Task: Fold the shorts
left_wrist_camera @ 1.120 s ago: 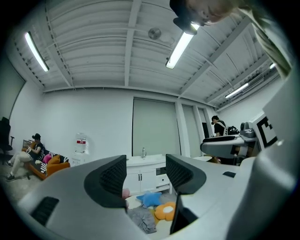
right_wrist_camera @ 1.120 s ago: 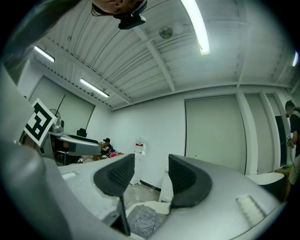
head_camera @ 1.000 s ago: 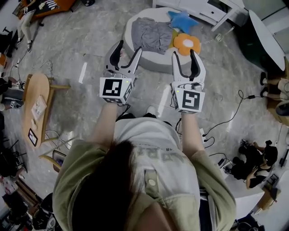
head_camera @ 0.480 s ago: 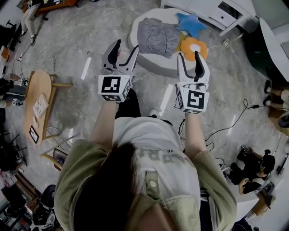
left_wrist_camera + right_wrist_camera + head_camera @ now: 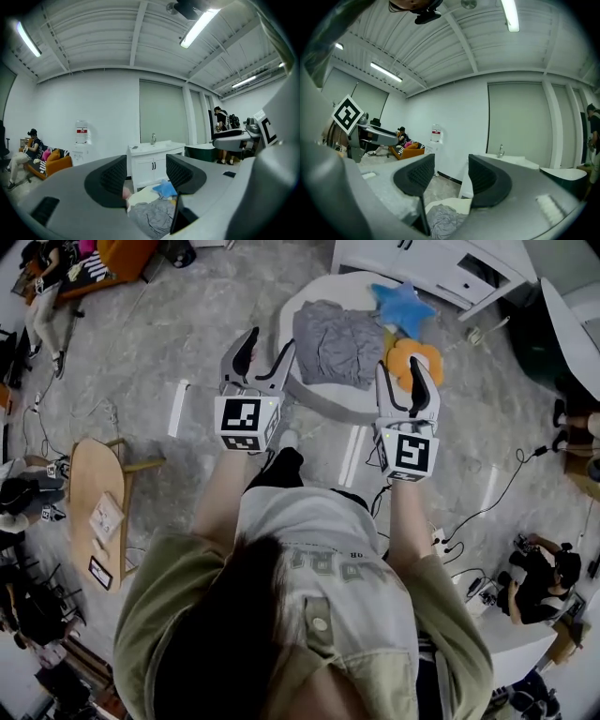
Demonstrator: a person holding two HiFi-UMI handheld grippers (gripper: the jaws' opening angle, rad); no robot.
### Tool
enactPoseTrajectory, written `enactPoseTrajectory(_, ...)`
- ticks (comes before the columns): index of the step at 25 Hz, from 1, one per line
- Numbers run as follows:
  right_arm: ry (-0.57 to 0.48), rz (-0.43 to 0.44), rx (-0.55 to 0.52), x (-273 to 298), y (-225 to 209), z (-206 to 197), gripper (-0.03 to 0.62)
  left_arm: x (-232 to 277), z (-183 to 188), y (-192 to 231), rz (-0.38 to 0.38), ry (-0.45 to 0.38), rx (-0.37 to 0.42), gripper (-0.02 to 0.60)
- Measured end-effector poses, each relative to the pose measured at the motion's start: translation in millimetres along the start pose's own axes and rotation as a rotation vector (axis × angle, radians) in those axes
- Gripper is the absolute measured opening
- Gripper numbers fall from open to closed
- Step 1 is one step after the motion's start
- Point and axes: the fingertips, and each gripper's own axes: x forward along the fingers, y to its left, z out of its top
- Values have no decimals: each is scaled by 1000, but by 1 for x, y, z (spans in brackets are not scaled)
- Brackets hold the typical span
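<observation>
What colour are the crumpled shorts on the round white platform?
Grey. The shorts show best in the head view.

We see lots of grey and white, with some blue and orange.
The shorts (image 5: 337,343) are grey and the round seat (image 5: 309,395) is white. The star pillow (image 5: 403,306) is blue and the flower pillow (image 5: 405,349) is orange. The left gripper (image 5: 269,345) and right gripper (image 5: 401,369) are pale grey with black pads, and their cubes (image 5: 246,423) have black-and-white squares. The floor (image 5: 187,334) is grey with white streaks.
</observation>
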Motion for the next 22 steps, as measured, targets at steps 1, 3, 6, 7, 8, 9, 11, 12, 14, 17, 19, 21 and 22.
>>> enactPoseTrajectory(1, 6, -15, 4, 14, 3, -2, 215, 11, -1, 14, -13, 8, 8, 259)
enactPoseTrajectory(3, 22, -46, 16, 37, 8, -7, 215, 32, -5, 39, -39, 31, 16, 259)
enactPoseTrajectory(6, 57, -73, 13, 67, 12, -17, 215, 64, -19, 70, -69, 83, 6, 259)
enactPoseTrajectory(7, 69, -77, 11, 76, 11, -21, 215, 74, -25, 78, -73, 102, 0, 259)
enactPoseTrajectory(8, 82, -78, 10, 83, 11, -25, 215, 84, -31, 84, -76, 120, -7, 259)
enactPoseTrajectory(9, 96, -80, 10, 89, 9, -29, 215, 92, -36, 89, -79, 136, -13, 259)
enactPoseTrajectory(11, 120, -83, 14, 99, 2, -41, 215, 110, -48, 92, -84, 163, -20, 259)
enactPoseTrajectory(12, 128, -86, 17, 104, -3, -47, 215, 119, -53, 92, -87, 175, -20, 259)
enactPoseTrajectory(14, 139, -86, 23, 116, -13, -59, 215, 138, -63, 90, -89, 196, -19, 259)
enactPoseTrajectory(17, 152, -73, 41, 137, -27, -75, 215, 165, -75, 86, -85, 226, -9, 259)
enactPoseTrajectory(19, 165, -60, 61, 149, -35, -88, 215, 182, -80, 84, -77, 239, 6, 259)
enactPoseTrajectory(21, 178, -45, 74, 160, -42, -98, 215, 198, -83, 82, -66, 239, 9, 259)
enactPoseTrajectory(22, 184, -37, 78, 165, -45, -102, 215, 206, -84, 82, -61, 238, 5, 259)
